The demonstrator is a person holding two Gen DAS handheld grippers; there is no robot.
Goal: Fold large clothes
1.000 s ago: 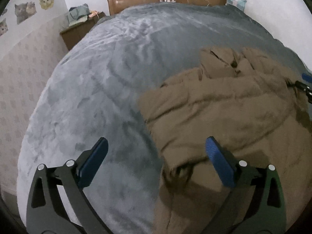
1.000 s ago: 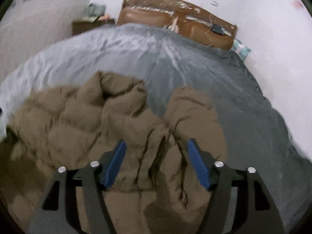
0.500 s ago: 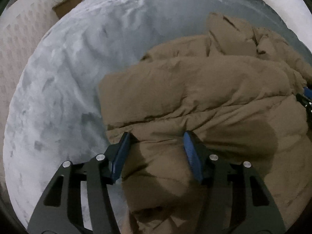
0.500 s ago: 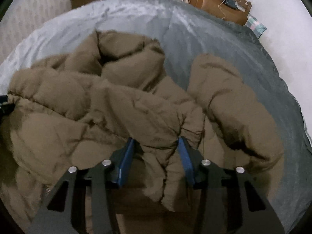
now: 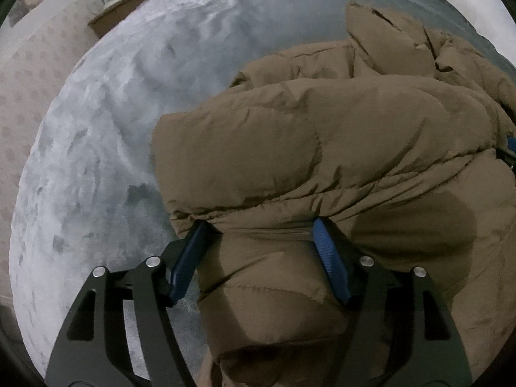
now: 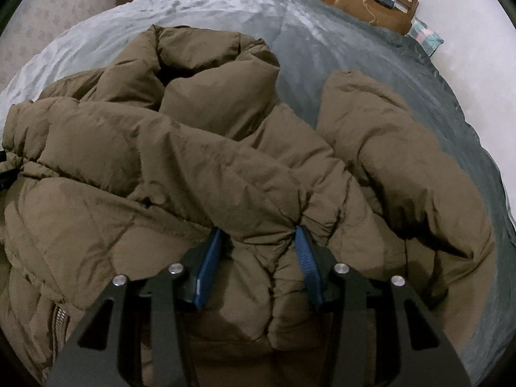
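Brown puffer jacket (image 5: 322,148), one; two tongs (image 5: 259,225) (image 6: 258,235) gripping it.

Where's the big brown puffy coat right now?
The brown puffy coat lies bunched on the grey blanket of the bed, filling both views, its near edge between the pads of each claw.

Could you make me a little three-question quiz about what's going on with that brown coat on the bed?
1. True or false: the brown puffy coat lies on a grey bed cover.
2. What sits between the blue fingers of the right gripper?
A. a pillow
B. a bunched fold of the coat
C. nothing
3. In the left wrist view, which side of the left gripper shows bare bed cover?

Key: 1 true. 2 B; the fabric puckers where the fingers press. 3 The left side; the coat fills the right.
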